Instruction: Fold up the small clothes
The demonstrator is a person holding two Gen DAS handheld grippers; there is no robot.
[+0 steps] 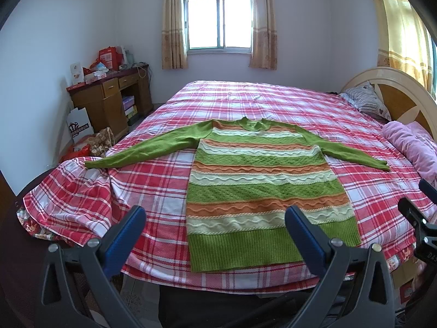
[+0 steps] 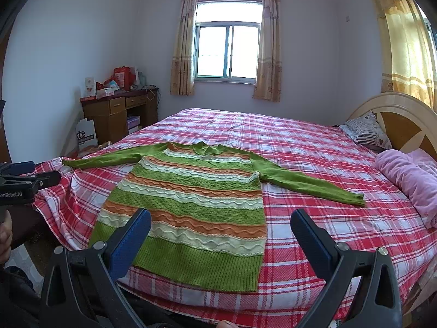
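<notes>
A knitted sweater [image 1: 262,180] with green, orange and cream stripes lies flat on the bed, hem toward me, both green sleeves spread out sideways. It also shows in the right wrist view [image 2: 191,199]. My left gripper [image 1: 215,216] is open and empty, held above the hem near the bed's front edge. My right gripper [image 2: 221,218] is open and empty, above the hem's right part. The right gripper's body shows at the right edge of the left wrist view [image 1: 418,216], and the left gripper's body [image 2: 19,180] shows at the left edge of the right wrist view.
The bed carries a red and white plaid sheet [image 1: 273,104]. A pink blanket [image 1: 412,145] and a striped pillow [image 1: 366,101] lie by the headboard at right. A wooden desk [image 1: 109,101] with boxes stands at the left wall, with bags on the floor.
</notes>
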